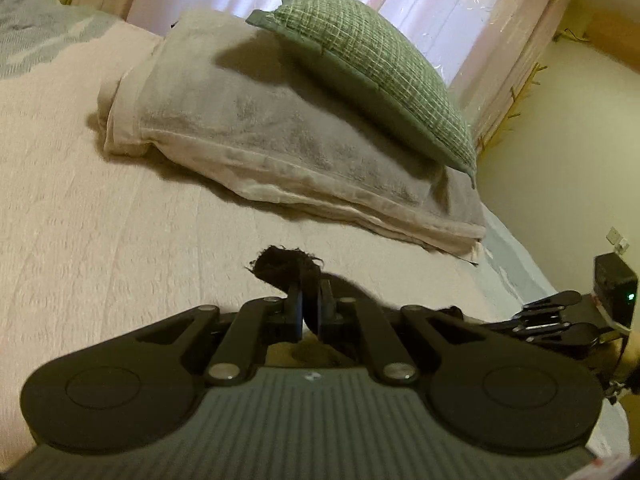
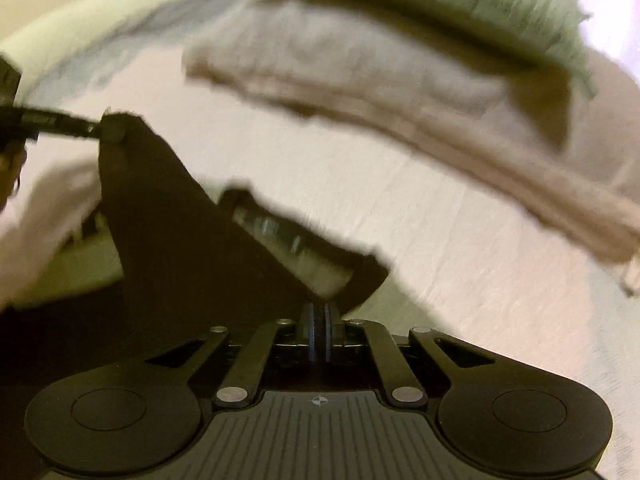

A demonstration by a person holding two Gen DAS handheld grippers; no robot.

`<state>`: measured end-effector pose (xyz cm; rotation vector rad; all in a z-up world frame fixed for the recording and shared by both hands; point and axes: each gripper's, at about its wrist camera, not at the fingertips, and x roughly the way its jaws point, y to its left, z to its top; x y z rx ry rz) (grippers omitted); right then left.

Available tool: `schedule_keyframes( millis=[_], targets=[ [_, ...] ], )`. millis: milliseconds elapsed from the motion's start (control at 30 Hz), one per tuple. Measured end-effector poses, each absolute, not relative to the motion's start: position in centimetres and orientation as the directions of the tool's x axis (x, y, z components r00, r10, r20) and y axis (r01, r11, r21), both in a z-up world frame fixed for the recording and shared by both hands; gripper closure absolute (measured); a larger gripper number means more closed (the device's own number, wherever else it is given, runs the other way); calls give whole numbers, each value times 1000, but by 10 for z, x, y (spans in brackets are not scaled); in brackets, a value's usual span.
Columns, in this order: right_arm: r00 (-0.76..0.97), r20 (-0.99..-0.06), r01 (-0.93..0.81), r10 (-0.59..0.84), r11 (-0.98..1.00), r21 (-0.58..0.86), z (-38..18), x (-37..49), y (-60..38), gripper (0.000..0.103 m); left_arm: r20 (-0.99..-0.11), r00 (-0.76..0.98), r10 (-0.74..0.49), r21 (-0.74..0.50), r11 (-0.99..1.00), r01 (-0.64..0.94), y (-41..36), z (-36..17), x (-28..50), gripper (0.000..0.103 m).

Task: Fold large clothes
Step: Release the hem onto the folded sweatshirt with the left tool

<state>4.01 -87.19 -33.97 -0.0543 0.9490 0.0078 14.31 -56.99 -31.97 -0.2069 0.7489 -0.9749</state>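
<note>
Left gripper (image 1: 310, 308) and right gripper (image 2: 320, 320) each pinch the dark garment (image 2: 168, 216), stretching its edge for folding; pillows (image 1: 280, 128) at 12 o'clock.

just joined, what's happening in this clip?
A person is working over a bed with a handheld gripper in each hand, folding a dark garment. The left gripper is shut on one edge of it, and the right gripper is shut on another, so the cloth hangs stretched between them above the bedspread. Further back, a green cushion lies on a beige pillow. The right view is motion-blurred.
</note>
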Motion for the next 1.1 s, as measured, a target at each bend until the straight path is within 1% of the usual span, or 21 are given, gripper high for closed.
schedule_keyframes(
  millis=[67, 100, 133, 200, 267, 333, 400, 467, 533, 633, 700, 800, 867, 933, 1000, 1067, 1100],
  targets=[
    [588, -806, -9, -69, 996, -92, -345, 37, -865, 94, -526, 328, -785, -468, 589, 659, -576, -334, 149, 100],
    [597, -796, 18, -94, 994, -105, -341, 34, -862, 81, -565, 314, -763, -462, 608, 646, -580, -345, 152, 100],
    [602, -790, 47, -118, 993, -113, -337, 33, -860, 71, -592, 307, -745, -456, 624, 635, -582, -353, 154, 100],
    [628, -768, 95, -124, 992, -83, -324, 22, -854, 71, -607, 300, -736, -451, 629, 633, -584, -362, 153, 100],
    [650, -757, 111, -70, 994, 3, -317, 11, -845, 70, -599, 306, -739, -436, 623, 650, -583, -362, 151, 100],
    [637, -771, 104, -8, 992, 76, -318, 5, -833, 70, -590, 311, -745, -421, 613, 668, -584, -358, 153, 100],
    [599, -801, 111, 21, 988, 110, -332, 5, -824, 70, -582, 313, -750, -410, 604, 684, -586, -354, 155, 100],
    [588, -809, 150, 27, 979, 141, -337, 1, -820, 70, -600, 317, -734, -377, 609, 698, -594, -352, 155, 100],
    [610, -792, 180, 32, 967, 178, -331, -6, -820, 70, -623, 326, -711, -339, 621, 707, -602, -350, 153, 100],
    [632, -775, 220, 5, 958, 186, -317, -23, -824, 70, -623, 379, -684, -217, 617, 756, -614, -330, 135, 100],
    [642, -767, 251, -7, 947, 201, -310, -34, -830, 70, -586, 404, -703, -137, 577, 805, -625, -308, 113, 100],
    [649, -761, 290, -22, 932, 220, -304, -51, -838, 70, -565, 356, -744, -63, 469, 881, -655, -291, 74, 99],
    [644, -764, 306, -29, 926, 223, -302, -61, -843, 70, -612, 286, -737, -53, 400, 915, -680, -302, 56, 98],
    [644, -764, 323, -35, 918, 230, -301, -69, -848, 70, -694, 219, -686, -64, 362, 930, -703, -325, 47, 93],
    [651, -758, 342, -41, 907, 245, -298, -78, -851, 70, -750, 185, -635, -67, 351, 934, -716, -346, 43, 92],
    [658, -752, 361, -38, 892, 271, -297, -81, -854, 70, -748, 186, -637, -76, 361, 930, -716, -350, 42, 88],
    [662, -749, 365, -37, 888, 279, -295, -83, -854, 70, -747, 182, -640, -94, 372, 924, -714, -347, 44, 81]
  ],
)
